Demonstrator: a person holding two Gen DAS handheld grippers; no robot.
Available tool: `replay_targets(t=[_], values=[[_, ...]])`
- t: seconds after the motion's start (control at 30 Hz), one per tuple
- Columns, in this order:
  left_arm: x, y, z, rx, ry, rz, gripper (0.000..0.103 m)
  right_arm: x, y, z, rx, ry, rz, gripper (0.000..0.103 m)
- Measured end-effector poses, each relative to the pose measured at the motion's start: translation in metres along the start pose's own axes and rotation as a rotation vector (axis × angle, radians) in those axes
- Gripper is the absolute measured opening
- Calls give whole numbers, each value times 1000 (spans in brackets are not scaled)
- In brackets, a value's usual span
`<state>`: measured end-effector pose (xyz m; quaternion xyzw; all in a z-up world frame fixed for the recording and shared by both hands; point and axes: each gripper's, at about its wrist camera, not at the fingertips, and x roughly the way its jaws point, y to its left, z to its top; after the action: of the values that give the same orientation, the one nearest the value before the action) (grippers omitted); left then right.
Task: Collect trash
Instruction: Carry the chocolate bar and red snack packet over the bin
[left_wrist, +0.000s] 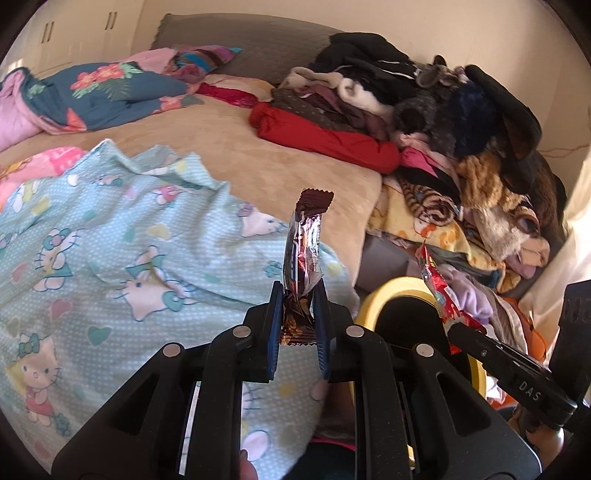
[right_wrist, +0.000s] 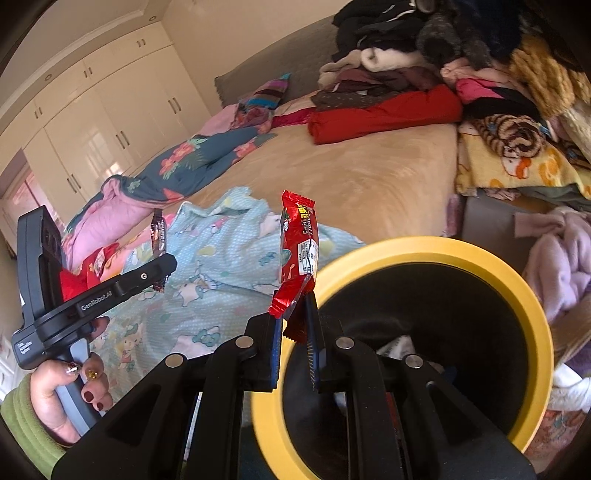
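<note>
My left gripper (left_wrist: 298, 295) is shut on a brown and silver snack wrapper (left_wrist: 303, 243) that stands upright between its blue pads, over the light blue cartoon blanket (left_wrist: 110, 251). My right gripper (right_wrist: 293, 314) is shut on a red snack wrapper (right_wrist: 298, 243), held upright at the left rim of the yellow-rimmed black bin (right_wrist: 436, 251). In the left wrist view the right gripper (left_wrist: 452, 328) with its red wrapper (left_wrist: 441, 291) hangs over the bin (left_wrist: 384, 295). In the right wrist view the left gripper (right_wrist: 162, 269) with its brown wrapper (right_wrist: 159, 232) is at the left, held by a hand (right_wrist: 70, 391).
A bed with a tan sheet (left_wrist: 236, 140) fills the middle. A heap of clothes (left_wrist: 424, 110) with a red garment (left_wrist: 325, 136) lies at its far right. A floral quilt (left_wrist: 99, 92) lies at the back left. White wardrobes (right_wrist: 110, 110) line the wall. White scraps lie inside the bin.
</note>
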<state>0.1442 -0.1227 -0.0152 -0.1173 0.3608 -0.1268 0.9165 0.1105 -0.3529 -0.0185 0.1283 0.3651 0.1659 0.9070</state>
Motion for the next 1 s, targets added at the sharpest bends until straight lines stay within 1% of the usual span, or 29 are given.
replay_targets(t=[0.37, 0.67, 0.8, 1.0], values=[[-2, -35, -9, 62, 19, -45, 11, -25, -41, -17, 63, -5, -35, 12], [0, -67, -15, 133, 45, -84, 11, -31, -73, -25, 140, 26, -62, 12], [4, -82, -20, 171, 67, -106, 11, -30, -82, -29, 174, 52, -59, 14], [14, -99, -28, 220, 108, -142, 11, -31, -94, -33, 227, 80, -60, 14]])
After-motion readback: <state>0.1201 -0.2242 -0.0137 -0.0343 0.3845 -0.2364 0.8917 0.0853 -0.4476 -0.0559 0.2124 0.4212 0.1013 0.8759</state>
